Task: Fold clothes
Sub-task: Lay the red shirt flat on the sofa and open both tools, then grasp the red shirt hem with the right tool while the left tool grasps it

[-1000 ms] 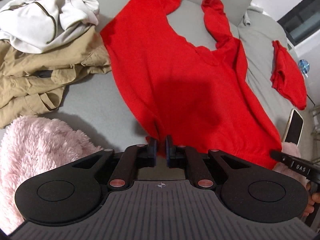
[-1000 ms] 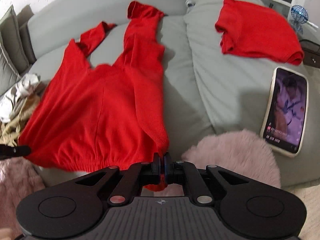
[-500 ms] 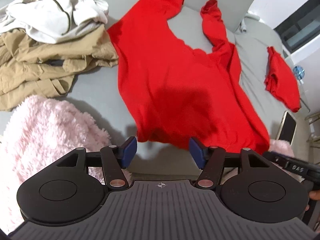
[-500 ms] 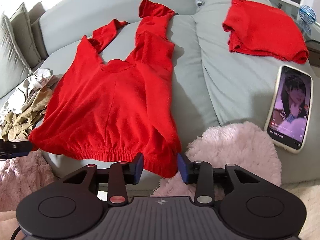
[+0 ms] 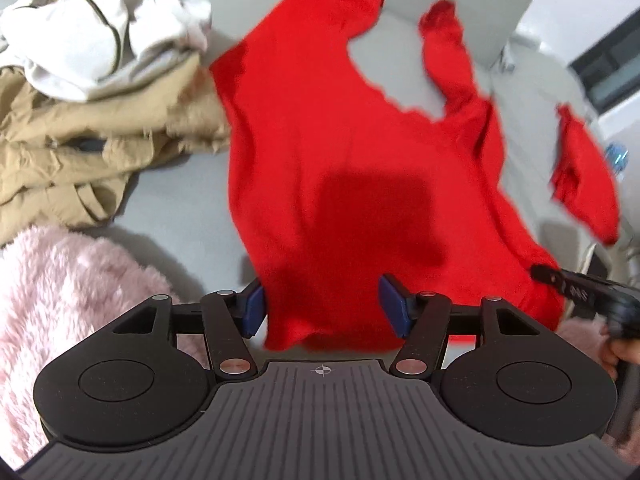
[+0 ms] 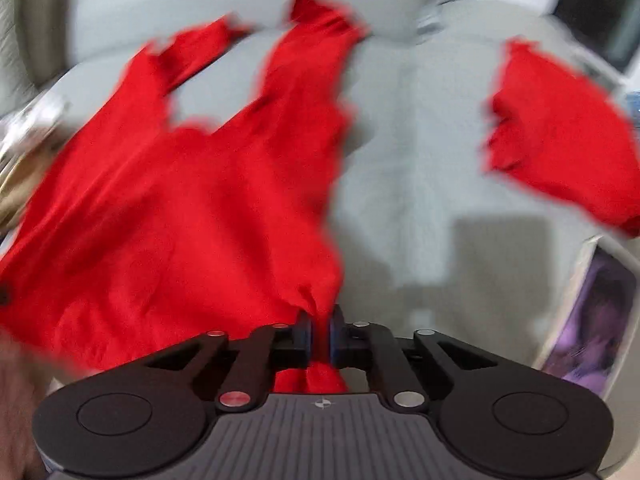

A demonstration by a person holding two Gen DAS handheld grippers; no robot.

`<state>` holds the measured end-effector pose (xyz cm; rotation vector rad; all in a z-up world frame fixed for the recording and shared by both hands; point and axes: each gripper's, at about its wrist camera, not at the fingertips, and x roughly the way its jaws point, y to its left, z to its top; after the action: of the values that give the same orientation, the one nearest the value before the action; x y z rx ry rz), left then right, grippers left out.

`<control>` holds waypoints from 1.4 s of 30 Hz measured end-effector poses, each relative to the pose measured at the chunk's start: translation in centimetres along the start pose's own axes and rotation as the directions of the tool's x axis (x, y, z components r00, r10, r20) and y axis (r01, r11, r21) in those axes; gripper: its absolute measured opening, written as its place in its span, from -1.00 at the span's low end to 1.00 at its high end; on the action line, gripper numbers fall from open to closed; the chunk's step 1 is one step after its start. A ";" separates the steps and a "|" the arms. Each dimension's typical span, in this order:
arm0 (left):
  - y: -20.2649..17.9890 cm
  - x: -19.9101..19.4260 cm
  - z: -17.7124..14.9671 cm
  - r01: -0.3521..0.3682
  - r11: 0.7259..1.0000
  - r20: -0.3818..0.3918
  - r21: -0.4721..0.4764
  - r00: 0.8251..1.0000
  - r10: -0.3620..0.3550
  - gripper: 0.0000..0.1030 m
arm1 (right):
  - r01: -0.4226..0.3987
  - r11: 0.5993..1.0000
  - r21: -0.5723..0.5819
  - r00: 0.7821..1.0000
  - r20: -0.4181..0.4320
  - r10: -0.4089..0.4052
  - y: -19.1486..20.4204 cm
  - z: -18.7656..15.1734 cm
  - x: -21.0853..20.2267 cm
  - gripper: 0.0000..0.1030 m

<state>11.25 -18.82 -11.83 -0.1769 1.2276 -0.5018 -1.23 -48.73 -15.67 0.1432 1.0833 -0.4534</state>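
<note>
Lying at the far left of the grey sofa [image 5: 172,216] are a pink fluffy blanket [image 5: 60,280] and a heap of beige and white clothes [image 5: 92,80], just beside the red shirt [image 5: 340,140] spread flat across the cushions. Over its near hem the left gripper [image 5: 322,312] is opening, pads wide apart with cloth between but unpinched. Farther right, the right gripper [image 6: 320,334] is pressed together on the hem's other corner, with a folded red garment [image 6: 560,136] and a phone [image 6: 592,312] beyond.

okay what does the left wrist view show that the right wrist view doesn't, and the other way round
Only the left wrist view: the beige and white clothes pile, the pink fluffy blanket, and the left tool, its jaws opening over the hem. Only the right wrist view: the lit phone and the right tool pinching the hem. Both: the spread red shirt, the folded red garment, the grey sofa.
</note>
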 end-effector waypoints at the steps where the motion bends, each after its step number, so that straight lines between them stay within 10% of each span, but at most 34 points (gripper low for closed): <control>1: 0.3 -0.3 0.1 -0.006 1.000 0.003 -0.014 1.000 0.006 0.31 | -0.014 0.998 0.053 1.000 -0.020 0.015 -1.0 0.6 0.3 -0.79; 11: 0.5 0.4 -3.9 -0.005 0.999 -0.068 -0.043 0.998 0.002 0.41 | -0.220 0.946 0.236 0.968 -0.070 0.243 -4.7 -1.1 -1.4 0.22; 25: -5.0 3.9 -6.6 0.039 0.937 -0.054 0.348 0.998 -0.022 0.13 | -0.336 0.896 0.291 0.935 -0.011 0.354 -8.2 -3.1 -1.0 0.21; 27: -5.3 3.9 -6.7 0.064 0.924 -0.063 0.377 0.997 -0.043 -0.33 | -0.351 0.904 0.243 0.928 -0.040 0.371 -8.0 -3.1 -0.2 0.21; 33: -3.2 -0.3 -4.0 0.214 0.965 -0.147 0.149 0.970 -0.192 -0.64 | -0.397 0.912 0.104 0.908 -0.104 0.407 -6.3 -3.2 0.6 0.14; 35: -1.0 -1.8 -2.6 0.226 0.974 -0.156 0.010 0.963 -0.222 -0.62 | -0.473 0.867 0.157 0.858 -0.140 0.494 -5.9 -3.2 0.7 -0.41; 38: 0.8 -2.6 -1.5 0.176 0.983 -0.162 -0.056 0.970 -0.183 -0.07 | -0.560 0.797 0.228 0.786 -0.158 0.598 -5.0 -3.1 0.4 -0.41; 40: 1.5 -2.3 -1.2 0.095 0.995 -0.169 -0.019 0.981 -0.096 0.39 | -0.532 0.826 0.186 0.814 -0.155 0.559 -3.9 -3.0 -0.1 0.05; 42: 1.7 -0.9 -2.0 0.033 0.999 -0.213 0.006 0.977 -0.031 0.40 | -0.503 0.848 0.170 0.836 -0.155 0.527 -3.4 -3.0 0.1 0.06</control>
<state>9.64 -16.59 -12.40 -0.1371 1.4328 -0.5653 -5.14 -50.81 -16.78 0.5876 1.1561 -0.0116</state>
